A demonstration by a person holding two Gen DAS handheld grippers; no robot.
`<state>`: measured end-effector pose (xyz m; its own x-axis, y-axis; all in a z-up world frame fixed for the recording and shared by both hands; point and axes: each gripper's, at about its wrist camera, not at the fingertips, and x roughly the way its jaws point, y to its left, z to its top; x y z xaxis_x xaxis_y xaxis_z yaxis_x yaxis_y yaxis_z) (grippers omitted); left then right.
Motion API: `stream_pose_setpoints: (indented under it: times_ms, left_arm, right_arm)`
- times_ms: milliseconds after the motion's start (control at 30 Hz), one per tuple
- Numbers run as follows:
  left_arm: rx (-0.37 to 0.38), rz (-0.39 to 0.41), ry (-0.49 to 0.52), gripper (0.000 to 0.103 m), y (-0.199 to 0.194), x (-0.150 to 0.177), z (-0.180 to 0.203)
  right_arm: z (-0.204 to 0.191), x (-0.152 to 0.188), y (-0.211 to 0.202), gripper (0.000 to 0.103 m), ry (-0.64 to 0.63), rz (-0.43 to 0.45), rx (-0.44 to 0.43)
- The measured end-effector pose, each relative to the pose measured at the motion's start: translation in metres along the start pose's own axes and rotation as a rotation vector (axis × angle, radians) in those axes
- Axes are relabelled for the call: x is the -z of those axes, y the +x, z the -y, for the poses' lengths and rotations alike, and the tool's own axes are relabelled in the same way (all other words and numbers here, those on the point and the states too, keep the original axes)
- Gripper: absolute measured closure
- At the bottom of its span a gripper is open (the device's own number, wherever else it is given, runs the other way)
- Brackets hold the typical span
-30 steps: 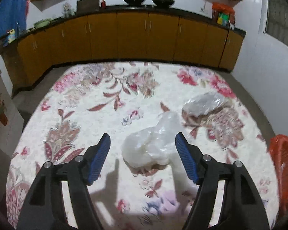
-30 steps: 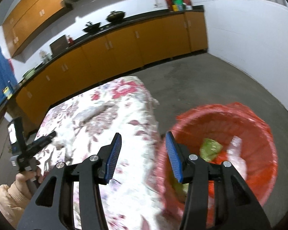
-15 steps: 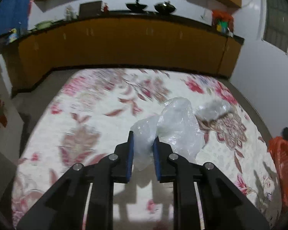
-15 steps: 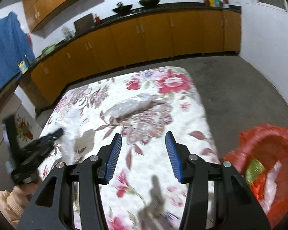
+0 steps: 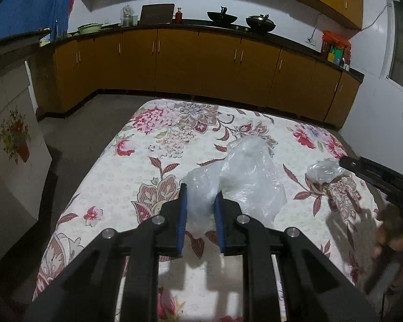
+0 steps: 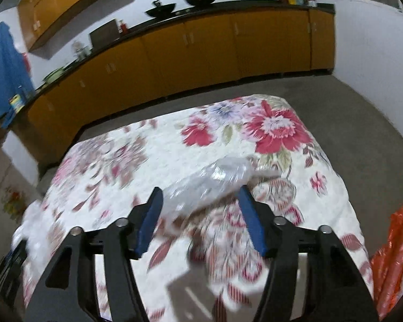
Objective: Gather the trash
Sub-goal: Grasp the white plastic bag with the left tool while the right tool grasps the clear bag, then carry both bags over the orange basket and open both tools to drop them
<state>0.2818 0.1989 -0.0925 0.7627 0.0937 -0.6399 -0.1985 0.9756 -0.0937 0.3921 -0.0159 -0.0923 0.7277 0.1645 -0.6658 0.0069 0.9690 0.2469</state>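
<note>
My left gripper is shut on a crumpled white plastic bag and holds it above the floral tablecloth. A second, clear plastic bag lies to the right on the cloth; in the right wrist view it sits between the open blue fingers of my right gripper. The right gripper's finger shows at the right edge of the left view, touching that bag. The white bag appears blurred at the left of the right view.
An orange-lined trash bin stands beside the table's right edge. Yellow-brown kitchen cabinets with woks on the counter run behind. Grey floor surrounds the table. A tiled wall is at the left.
My left gripper closed on the white bag and lifted it. My right gripper swung from the bin to the table and now straddles the clear bag.
</note>
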Motion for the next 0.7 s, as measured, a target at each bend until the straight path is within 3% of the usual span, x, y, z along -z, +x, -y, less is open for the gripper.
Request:
stream_pose_setpoints:
  times_ms: [133,167,200,400,567,700]
  left_arm:
    - [-0.009,-0.01,0.005,0.084,0.005,0.002,0.002]
    - [-0.009,-0.012,0.005,0.084,0.006,0.003,0.003]
    - [-0.01,-0.015,0.005,0.084,0.006,0.003,0.003]
    - [-0.005,-0.012,0.016,0.084,-0.004,0.005,0.011]
    - [0.044,0.005,0.03,0.084,-0.026,0.008,0.027]
    - [0.107,0.008,0.051,0.084,-0.047,0.014,0.049]
  right_arm:
    - [0.002,0.002,0.042,0.04,0.029,-0.125,0.013]
    - [-0.002,0.003,0.045,0.05,-0.009,-0.113,0.034]
    - [-0.005,0.003,0.047,0.09,-0.039,-0.133,0.031]
    - [0.005,0.021,0.008,0.098,-0.119,-0.131,-0.01]
    - [0.055,0.036,-0.068,0.098,-0.089,-0.08,-0.007]
    - [0.095,0.054,-0.135,0.098,-0.08,-0.022,0.074]
